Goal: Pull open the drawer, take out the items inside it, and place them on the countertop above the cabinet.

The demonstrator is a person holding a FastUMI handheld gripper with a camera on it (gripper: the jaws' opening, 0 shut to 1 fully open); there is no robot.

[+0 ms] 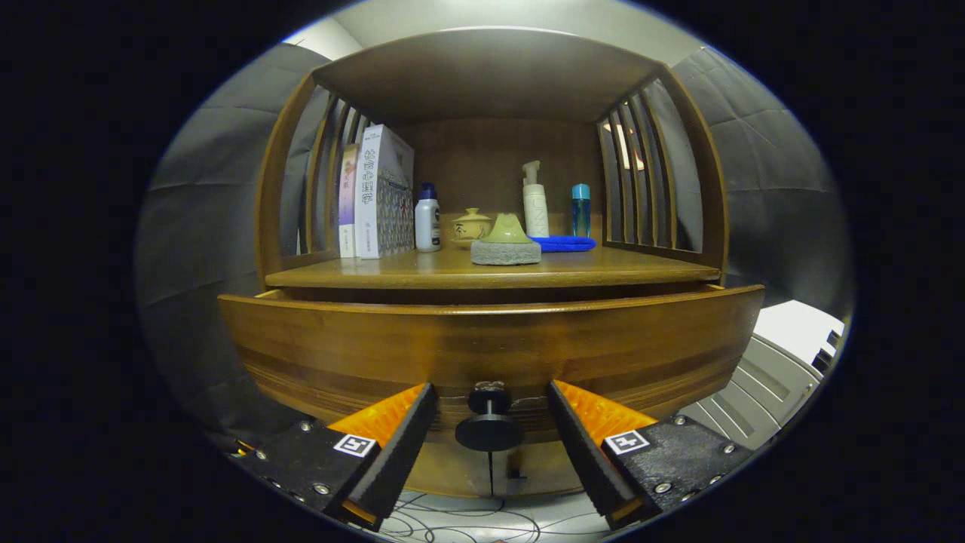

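Gripper view: open gripper (490, 422) straddling the drawer knob (489, 431).

Fingers spread wide on either side of the knob, neither touching it, apparently poised to close and pull. Drawer front (490, 343) standing slightly proud of the cabinet, a narrow dark gap under the countertop (603, 270); contents hidden. Already on the countertop: 2 books (373, 192) upright at the left, a white bottle (427, 220), a lidded pot (472, 225), a green-topped sponge (506, 243), a pump bottle (535, 202), a blue-capped bottle (580, 210) and a blue cloth (564, 243). Front edge left bare, probably for items from the drawer.
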